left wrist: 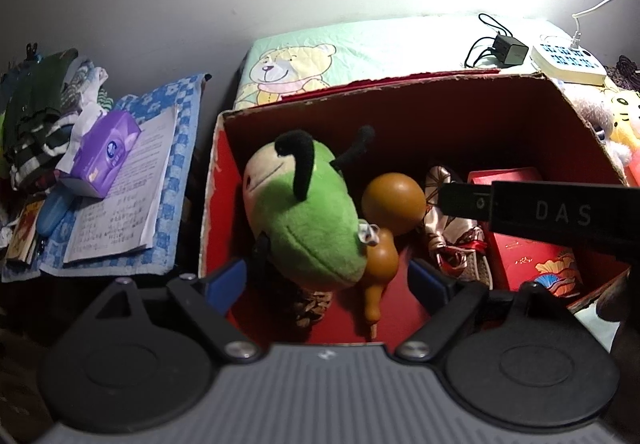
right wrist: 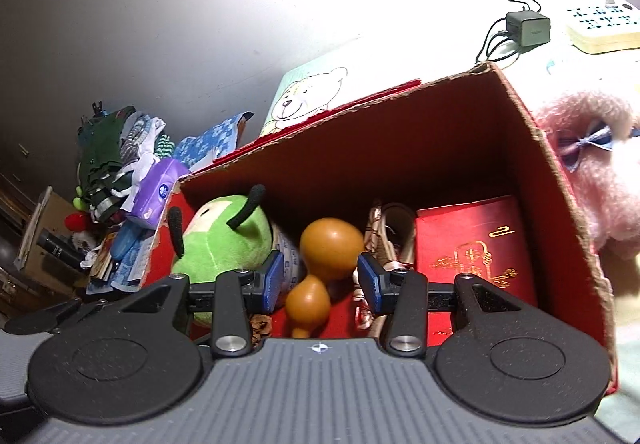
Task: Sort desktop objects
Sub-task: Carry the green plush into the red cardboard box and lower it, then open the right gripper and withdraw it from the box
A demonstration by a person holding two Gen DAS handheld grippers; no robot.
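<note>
- The left gripper (left wrist: 328,276) is hanging released over the plush (left wrist: 300,212), lying by the box's (left wrist: 400,100) left wall.
- The right gripper (right wrist: 320,282), also released, is straddling the gourd (right wrist: 320,264) mid-box.
- Next, probably fetching the pink toy (right wrist: 600,184) outside the right wall.

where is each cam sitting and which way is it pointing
Left wrist: on the left gripper, looking down into the red box over the green plush; its blue pads show, open, with the other gripper reaching in from the right.
Right wrist: on the right gripper, aimed into the same box, open around the gourd; its blue pads show.
Shared: box, plush, gourd, red book, charger, tissue pack.
</note>
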